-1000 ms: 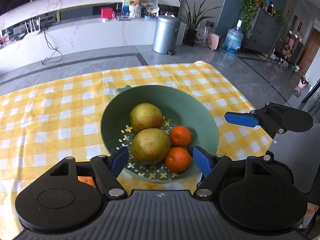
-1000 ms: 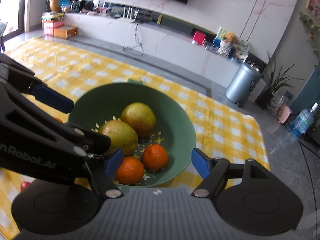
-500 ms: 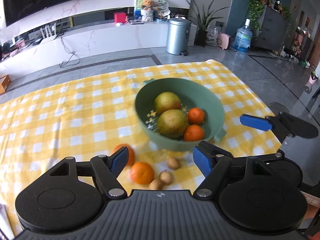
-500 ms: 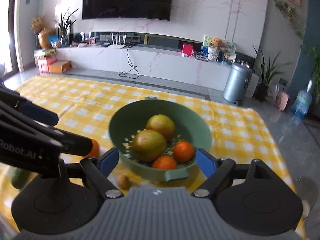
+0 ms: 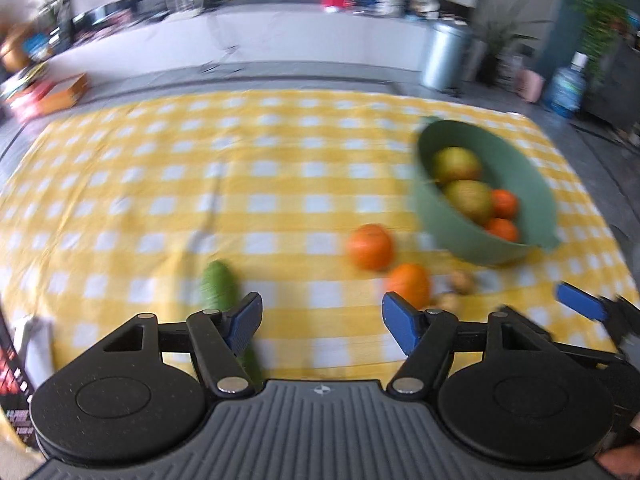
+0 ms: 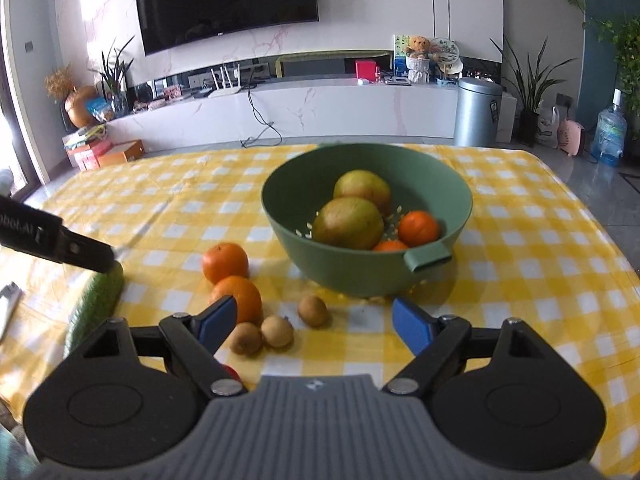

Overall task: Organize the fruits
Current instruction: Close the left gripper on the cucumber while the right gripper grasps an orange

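A green bowl [image 6: 436, 176] holds two greenish-yellow fruits [image 6: 347, 222] and two small oranges [image 6: 418, 227]; it also shows in the left wrist view [image 5: 444, 216], blurred. On the yellow checked cloth beside it lie two oranges [image 6: 225, 262], three small brown fruits [image 6: 277, 331] and a green cucumber [image 6: 96, 308]. My right gripper [image 6: 314, 322] is open and empty, above the brown fruits. My left gripper [image 5: 322, 322] is open and empty, above the cloth between the cucumber [image 5: 218, 284] and the oranges [image 5: 370, 246].
The cloth covers the table [image 6: 540, 240] to its right and front edges. A white object [image 6: 8, 304] lies at the left edge. A small red thing [image 6: 231, 372] peeks behind my right gripper's left finger. A cabinet and a bin [image 6: 477, 111] stand far behind.
Both grippers have pulled back and up from the bowl, the left one swinging left. The loose oranges, brown fruits and cucumber have come into view. Both stay open.
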A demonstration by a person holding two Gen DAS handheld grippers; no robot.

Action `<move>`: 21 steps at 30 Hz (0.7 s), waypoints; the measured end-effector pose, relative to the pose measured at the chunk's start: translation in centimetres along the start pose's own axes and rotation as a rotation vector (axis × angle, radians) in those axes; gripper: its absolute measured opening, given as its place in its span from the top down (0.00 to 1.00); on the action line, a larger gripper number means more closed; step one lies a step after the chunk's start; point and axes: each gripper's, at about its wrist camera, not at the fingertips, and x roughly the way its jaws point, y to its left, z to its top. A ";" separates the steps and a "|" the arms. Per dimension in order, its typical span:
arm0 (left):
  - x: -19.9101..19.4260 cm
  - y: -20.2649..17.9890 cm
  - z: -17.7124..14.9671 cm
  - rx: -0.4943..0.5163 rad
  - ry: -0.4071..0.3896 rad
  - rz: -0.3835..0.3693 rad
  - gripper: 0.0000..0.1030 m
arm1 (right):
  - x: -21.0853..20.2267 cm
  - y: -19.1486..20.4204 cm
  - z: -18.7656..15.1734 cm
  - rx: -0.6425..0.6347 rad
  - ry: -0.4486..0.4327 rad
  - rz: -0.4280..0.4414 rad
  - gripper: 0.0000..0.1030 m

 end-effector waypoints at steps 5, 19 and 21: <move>1.6 3.1 -0.9 -0.093 0.040 0.027 0.24 | 0.6 0.6 -0.4 0.009 -0.014 0.027 0.21; 4.2 5.8 -2.9 -0.173 0.000 0.073 0.25 | 4.2 5.2 -0.7 -0.189 -0.003 0.083 0.38; 4.4 6.0 -3.1 -0.194 -0.012 0.062 0.25 | 5.0 5.6 -0.6 -0.210 0.002 0.078 0.38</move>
